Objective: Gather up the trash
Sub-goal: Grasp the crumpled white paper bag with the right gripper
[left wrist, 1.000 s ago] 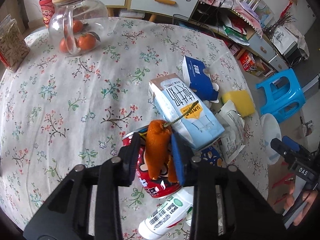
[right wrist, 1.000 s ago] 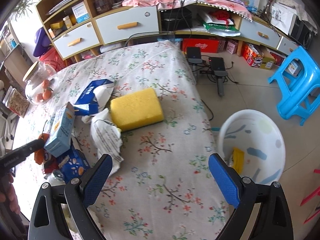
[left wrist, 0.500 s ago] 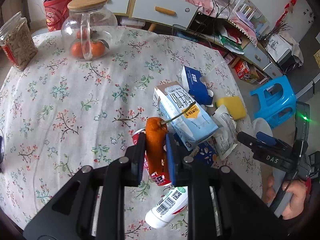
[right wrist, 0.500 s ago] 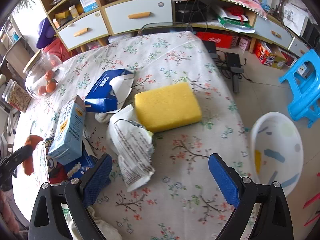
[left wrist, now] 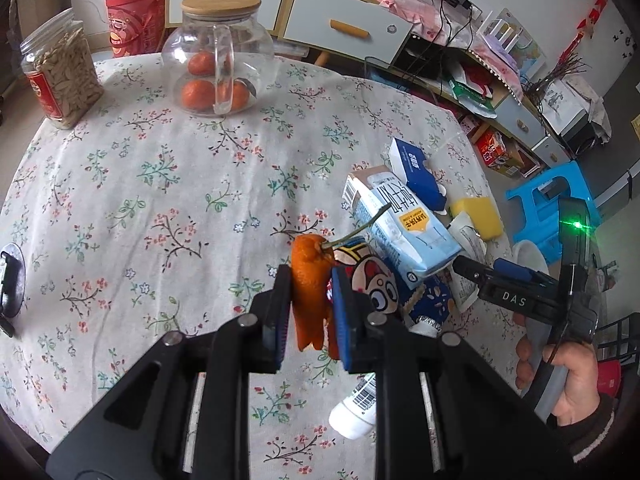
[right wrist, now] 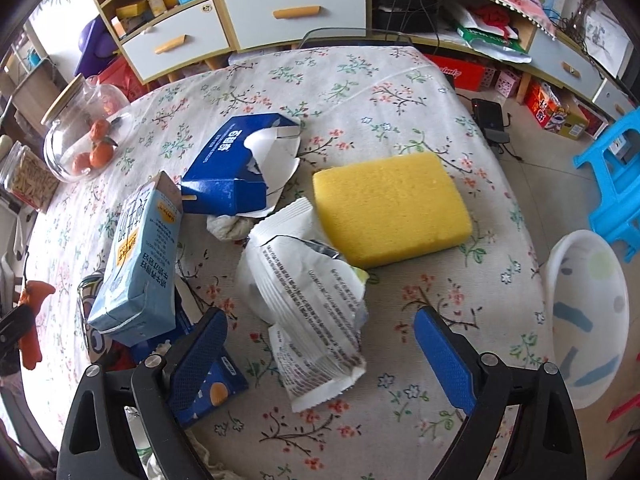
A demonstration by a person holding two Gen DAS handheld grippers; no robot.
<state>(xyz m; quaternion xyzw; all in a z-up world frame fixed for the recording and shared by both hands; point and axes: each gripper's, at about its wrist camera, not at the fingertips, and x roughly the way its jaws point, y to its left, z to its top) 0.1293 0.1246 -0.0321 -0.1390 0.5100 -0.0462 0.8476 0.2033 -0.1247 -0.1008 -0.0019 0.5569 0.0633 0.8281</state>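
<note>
Currently the orange peel with its thin green stem [left wrist: 310, 280] is pinched between the two blue-padded fingers of the left gripper [left wrist: 308, 312], held above the floral tablecloth [left wrist: 160, 184], its lower end hanging below the pads. Right-wrist view shows the same peel [right wrist: 32, 320] only at the far left edge, small, and can't confirm the grip. Right gripper [right wrist: 324, 356] has its fingers spread wide with nothing between them, hovering over the torn white printed wrapper [right wrist: 308, 300]; whether it touches the wrapper can't be told. Left view only shows that gripper from the side, held in the person's right hand [left wrist: 568, 376]. Just behind the peel in the left view: a red cartoon-print can [left wrist: 372, 280], with a light blue milk carton [left wrist: 400, 232] lying across it, and a white bottle with a barcode [left wrist: 356, 408] under the right finger; the right view hides that bottle. Right view gives the clearest look at the torn dark blue tissue box [right wrist: 236, 164], the yellow rectangular sponge [right wrist: 388, 208] touching the wrapper, and the white plastic basin [right wrist: 588, 308] off the table edge beside the bright blue stool [right wrist: 616, 184]. Only the left view shows the glass jug with wooden lid [left wrist: 218, 56] head-on, mandarins inside, and the seed jar [left wrist: 60, 76] beside it.
</note>
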